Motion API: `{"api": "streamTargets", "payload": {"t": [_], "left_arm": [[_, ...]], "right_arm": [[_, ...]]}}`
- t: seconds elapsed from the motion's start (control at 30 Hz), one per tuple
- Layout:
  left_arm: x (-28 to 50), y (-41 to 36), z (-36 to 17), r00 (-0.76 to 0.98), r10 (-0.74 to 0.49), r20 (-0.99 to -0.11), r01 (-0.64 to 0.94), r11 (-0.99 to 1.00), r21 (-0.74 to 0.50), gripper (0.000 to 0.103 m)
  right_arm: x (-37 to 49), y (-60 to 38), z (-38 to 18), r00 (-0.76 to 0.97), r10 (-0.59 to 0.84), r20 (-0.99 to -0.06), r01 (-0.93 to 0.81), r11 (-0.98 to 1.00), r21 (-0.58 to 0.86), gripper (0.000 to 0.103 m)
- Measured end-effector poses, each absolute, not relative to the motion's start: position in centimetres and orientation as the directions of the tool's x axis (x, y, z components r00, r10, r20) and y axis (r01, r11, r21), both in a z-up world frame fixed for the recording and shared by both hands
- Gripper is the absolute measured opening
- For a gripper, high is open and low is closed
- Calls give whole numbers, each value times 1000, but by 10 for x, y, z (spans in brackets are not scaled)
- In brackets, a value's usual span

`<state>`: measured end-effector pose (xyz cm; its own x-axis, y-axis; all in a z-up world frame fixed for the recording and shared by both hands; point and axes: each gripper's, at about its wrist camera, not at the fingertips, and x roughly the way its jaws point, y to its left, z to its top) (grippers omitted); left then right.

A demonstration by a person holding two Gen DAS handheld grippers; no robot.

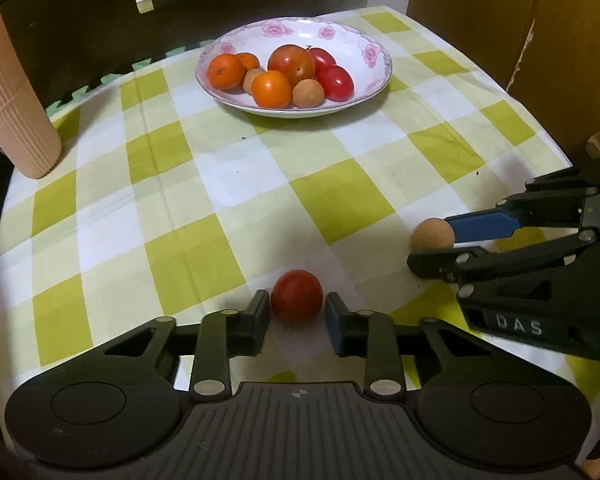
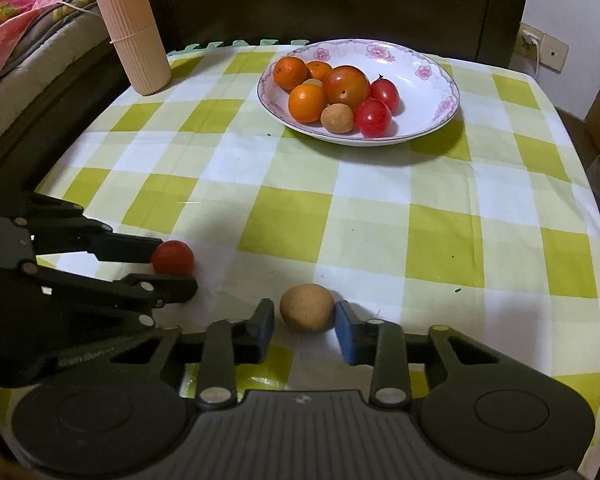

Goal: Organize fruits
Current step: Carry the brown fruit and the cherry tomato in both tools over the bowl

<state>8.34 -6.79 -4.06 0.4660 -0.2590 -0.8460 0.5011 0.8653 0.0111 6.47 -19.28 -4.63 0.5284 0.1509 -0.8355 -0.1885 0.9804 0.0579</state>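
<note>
On the near edge of the checked cloth (image 1: 340, 196), my left gripper (image 1: 297, 308) stands spread around the red tomato (image 1: 297, 295), pads just beside it, not yet pinching. To its right, my right gripper (image 2: 305, 320) brackets the tan fruit (image 2: 307, 307) the same way, unclenched. I'd squeeze each gently and centred, then lift straight before carrying to the flowered plate (image 1: 364, 46) far ahead. The right gripper's side reads "DAS"; the other's lettering is too blurred.

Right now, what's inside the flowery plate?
The flowery plate holds three oranges, one big orange-red tomato, two small red tomatoes and two tan round fruits, one mostly covered. Anything beneath the pile is hidden.
</note>
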Motion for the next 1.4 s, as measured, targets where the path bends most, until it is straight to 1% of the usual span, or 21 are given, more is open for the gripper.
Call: {"api": "streamTargets", "payload": {"t": [0.3, 0.8, 1.4], "left_arm": [[84, -72, -34, 479, -273, -835, 498, 867, 2, 33], [107, -76, -11, 533, -297, -792, 459, 888, -23, 32], [174, -96, 19, 619, -306, -723, 426, 904, -19, 31]], "right_arm": [[65, -189, -41, 539, 154, -828, -197, 979, 54, 29], [84, -200, -17, 605, 138, -784, -127, 989, 76, 29], [152, -228, 14, 685, 107, -720, -47, 994, 103, 29]]}}
